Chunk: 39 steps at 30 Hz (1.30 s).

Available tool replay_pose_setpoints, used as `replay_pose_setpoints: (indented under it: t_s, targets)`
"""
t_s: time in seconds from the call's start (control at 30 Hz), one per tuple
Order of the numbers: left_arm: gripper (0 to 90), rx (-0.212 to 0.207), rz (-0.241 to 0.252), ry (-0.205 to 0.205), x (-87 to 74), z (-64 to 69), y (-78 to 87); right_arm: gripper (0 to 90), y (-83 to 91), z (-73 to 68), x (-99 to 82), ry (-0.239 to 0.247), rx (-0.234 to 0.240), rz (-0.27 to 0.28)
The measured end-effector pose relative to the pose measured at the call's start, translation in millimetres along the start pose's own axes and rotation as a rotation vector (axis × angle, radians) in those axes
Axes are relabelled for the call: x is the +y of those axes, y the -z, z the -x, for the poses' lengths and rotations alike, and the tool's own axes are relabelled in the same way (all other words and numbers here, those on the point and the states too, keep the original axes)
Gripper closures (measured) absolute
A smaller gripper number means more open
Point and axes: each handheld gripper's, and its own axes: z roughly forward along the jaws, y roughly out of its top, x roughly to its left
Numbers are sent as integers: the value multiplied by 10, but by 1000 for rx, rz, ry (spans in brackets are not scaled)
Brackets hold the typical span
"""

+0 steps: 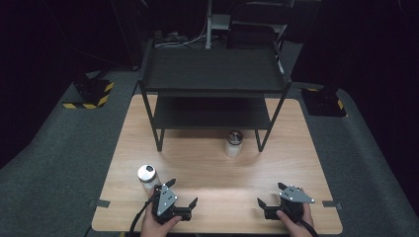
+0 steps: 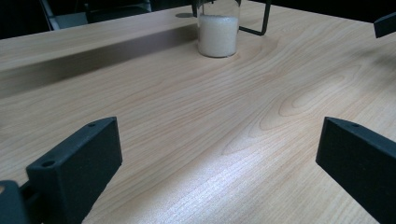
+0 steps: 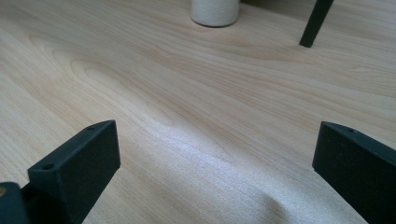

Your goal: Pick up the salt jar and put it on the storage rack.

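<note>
Two small glass jars stand on the wooden table (image 1: 212,173). One jar (image 1: 233,144) with white powder and a dark lid stands just in front of the black shelf rack (image 1: 212,79); it also appears far off as the powder jar (image 2: 218,35) and, cut off at the top edge, as the jar's base (image 3: 215,11). The other jar (image 1: 147,177), with a shiny metal lid, stands just left of my left gripper (image 1: 183,193). That left gripper (image 2: 219,154) is open over bare wood. My right gripper (image 1: 271,194) (image 3: 217,154) is open too, near the front right edge, holding nothing.
The two-tier rack stands at the back of the table, both shelves bare. One front leg (image 3: 316,23) stands right of the powder jar, as does the thin rack leg (image 2: 266,18). Grey carpet (image 1: 59,163) surrounds the table.
</note>
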Motion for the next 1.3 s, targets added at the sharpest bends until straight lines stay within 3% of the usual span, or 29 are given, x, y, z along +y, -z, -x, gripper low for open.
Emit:
replay_pose_setpoints:
  t_s: [0.6,0.83,1.1,1.3]
  targets:
    - [6,-11,7,24,-13,-25,6,6,16,15,-10,-46,0,0]
    - [8,-27,55,18,-21,-40,90,6,22,9,-24,-55,-4,7]
    - [7,27,156,13,55,-70,356,6,20,5,-17,-51,0,3]
    - [6,97,182,17,41,-144,514,6,22,-2,-21,-52,-2,5]
